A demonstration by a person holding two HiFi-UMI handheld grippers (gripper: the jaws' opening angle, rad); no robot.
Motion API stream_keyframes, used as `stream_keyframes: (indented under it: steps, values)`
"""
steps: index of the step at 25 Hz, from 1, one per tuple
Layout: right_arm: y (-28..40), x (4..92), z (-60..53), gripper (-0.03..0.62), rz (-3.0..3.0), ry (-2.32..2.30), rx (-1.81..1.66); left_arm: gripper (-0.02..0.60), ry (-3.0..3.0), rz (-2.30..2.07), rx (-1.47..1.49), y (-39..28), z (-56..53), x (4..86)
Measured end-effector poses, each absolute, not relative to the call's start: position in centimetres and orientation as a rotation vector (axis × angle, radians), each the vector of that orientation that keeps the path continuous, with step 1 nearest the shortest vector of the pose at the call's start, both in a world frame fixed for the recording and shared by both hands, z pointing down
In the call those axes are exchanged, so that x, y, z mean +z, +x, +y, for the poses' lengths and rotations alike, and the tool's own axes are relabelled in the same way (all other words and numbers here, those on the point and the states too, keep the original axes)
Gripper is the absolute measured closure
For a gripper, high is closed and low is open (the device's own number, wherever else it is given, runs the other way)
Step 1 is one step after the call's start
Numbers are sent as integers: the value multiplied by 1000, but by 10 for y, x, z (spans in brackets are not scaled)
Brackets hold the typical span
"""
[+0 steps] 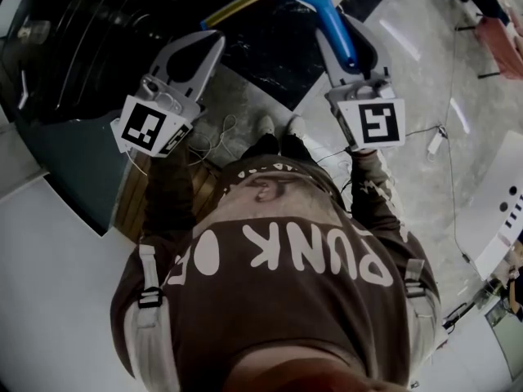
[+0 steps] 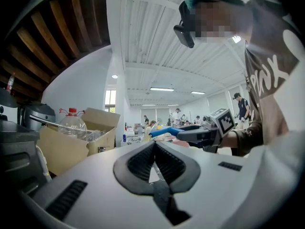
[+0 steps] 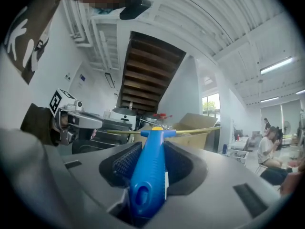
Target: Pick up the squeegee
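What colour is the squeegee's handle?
Blue; the squeegee handle shows best in the right gripper view.

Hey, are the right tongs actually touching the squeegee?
Touching. The right gripper view shows the right tongs clamped on the squeegee, gripping its blue handle from both sides.

The blue plastic squeegee (image 1: 328, 6) lies between the jaws of the right gripper (image 1: 346, 39), its blade crosswise beyond their tips. The left gripper (image 1: 214, 39) stands to its left, alongside and well apart. Ahead of both, a clear plastic bottle (image 2: 72, 125) sits in an open brown cardboard box (image 2: 66, 149).
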State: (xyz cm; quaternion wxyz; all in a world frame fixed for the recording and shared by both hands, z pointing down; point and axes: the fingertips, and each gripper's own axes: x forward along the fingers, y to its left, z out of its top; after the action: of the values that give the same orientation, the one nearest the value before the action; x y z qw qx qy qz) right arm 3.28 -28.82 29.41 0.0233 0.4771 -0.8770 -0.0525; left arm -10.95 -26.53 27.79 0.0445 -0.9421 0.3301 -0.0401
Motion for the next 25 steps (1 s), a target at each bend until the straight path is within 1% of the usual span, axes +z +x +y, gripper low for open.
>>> stream_keyframes:
  steps: [25]
  values:
    - [36,286,-275,439,-2763,1459,-210,578,-2872,999,-123,-104,-259,274]
